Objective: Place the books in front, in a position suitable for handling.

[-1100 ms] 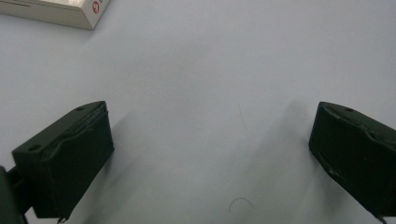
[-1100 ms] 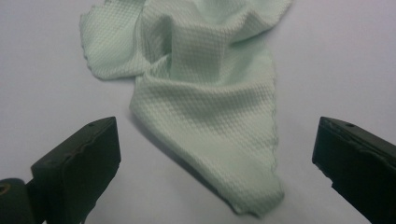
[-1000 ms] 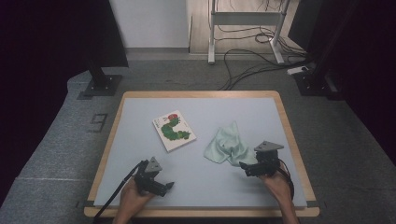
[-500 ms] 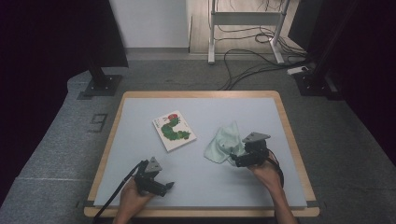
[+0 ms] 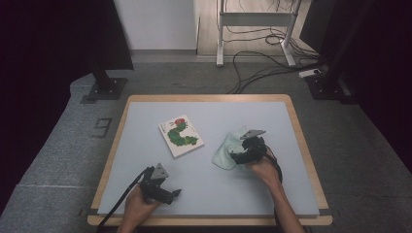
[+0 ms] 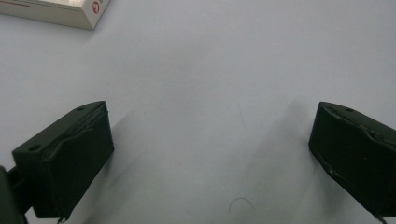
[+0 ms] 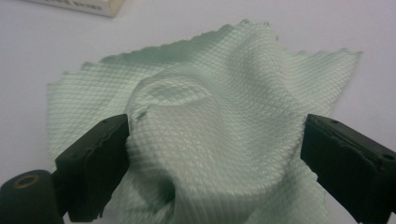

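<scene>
The right gripper [image 5: 241, 156] is spread wide with its 2 jaws straddling the raised hump of a pale green cloth [image 7: 210, 135], probably so a squeeze would pinch that fold rather than flat fabric. In the right gripper view the crumpled peak sits between the jaws and slightly ahead of them, the left jaw touching or nearly touching the weave; contact is hard to confirm at this angle. The cloth's edges fan out beyond the tips, and a corner of the picture book [image 5: 180, 135] lies farther ahead.

The left gripper [image 5: 171, 194] is parked apart, also spread wide, with nothing between its jaws but bare table [image 6: 224, 74]. It rests low and seems out of the other hand's way. The book lies ahead of it.
</scene>
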